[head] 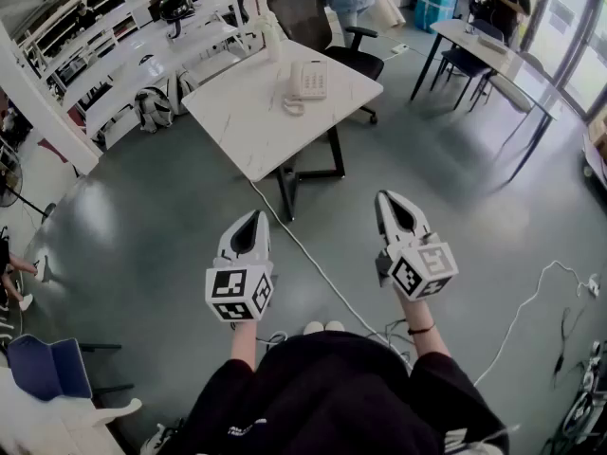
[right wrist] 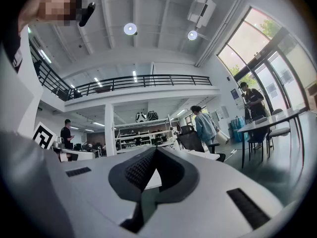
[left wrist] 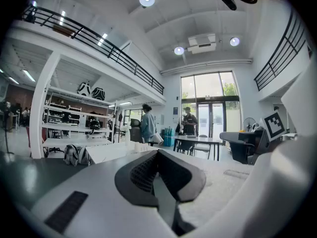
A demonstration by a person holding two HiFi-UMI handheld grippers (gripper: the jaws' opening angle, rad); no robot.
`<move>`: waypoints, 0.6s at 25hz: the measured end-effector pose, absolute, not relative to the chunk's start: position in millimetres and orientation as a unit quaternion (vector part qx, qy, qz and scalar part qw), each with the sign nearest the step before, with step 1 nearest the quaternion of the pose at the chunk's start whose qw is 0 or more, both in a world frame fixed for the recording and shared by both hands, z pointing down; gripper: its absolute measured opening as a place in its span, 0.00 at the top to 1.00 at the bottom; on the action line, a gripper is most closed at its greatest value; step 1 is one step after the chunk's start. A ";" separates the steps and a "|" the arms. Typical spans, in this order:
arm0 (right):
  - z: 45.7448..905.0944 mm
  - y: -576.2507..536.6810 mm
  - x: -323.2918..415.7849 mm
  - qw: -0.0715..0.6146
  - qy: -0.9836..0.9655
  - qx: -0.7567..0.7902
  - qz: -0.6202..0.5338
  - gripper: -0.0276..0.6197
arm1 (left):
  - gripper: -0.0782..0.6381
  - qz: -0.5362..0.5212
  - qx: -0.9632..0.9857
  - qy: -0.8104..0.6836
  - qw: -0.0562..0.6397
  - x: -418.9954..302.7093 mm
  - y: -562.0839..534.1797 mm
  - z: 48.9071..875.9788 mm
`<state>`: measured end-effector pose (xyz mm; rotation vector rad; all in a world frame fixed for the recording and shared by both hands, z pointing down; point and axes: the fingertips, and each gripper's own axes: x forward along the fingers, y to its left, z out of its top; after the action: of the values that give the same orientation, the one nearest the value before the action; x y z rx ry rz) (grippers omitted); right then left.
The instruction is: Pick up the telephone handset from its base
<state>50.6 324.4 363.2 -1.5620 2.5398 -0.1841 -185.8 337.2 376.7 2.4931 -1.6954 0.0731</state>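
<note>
A white telephone (head: 309, 79) sits on the far part of a white square table (head: 256, 131), with its handset (head: 295, 81) lying in the cradle on the left side and a coiled cord (head: 292, 107) in front. Both grippers hang over the grey floor, well short of the table. My left gripper (head: 254, 218) points toward the table, jaws together and empty. To its right, my right gripper (head: 386, 200) is likewise shut with nothing in it. In the left gripper view the left gripper (left wrist: 157, 155) has its dark pads meeting; in the right gripper view the right gripper (right wrist: 155, 153) shows the same.
A black office chair (head: 313, 17) stands behind the table. A white cable (head: 318, 268) runs across the floor from the table leg toward my feet. A second table (head: 493, 50) with chairs is at the right, white shelving (head: 114, 55) at the left, people at the back.
</note>
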 end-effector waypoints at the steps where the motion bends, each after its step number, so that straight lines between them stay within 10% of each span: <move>1: 362.9 323.6 53.3 0.079 0.848 -0.520 -0.063 0.97 | 0.89 0.024 0.825 -0.561 0.063 -183.3 336.5 376.2; 15: 374.7 306.7 78.1 0.086 0.857 -0.501 -0.089 0.97 | 0.89 0.033 0.819 -0.567 0.080 -156.0 328.8 389.0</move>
<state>78.1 306.7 374.7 -1.4922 2.5531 -0.2643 -156.0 328.8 389.0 2.4507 -1.6950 0.1002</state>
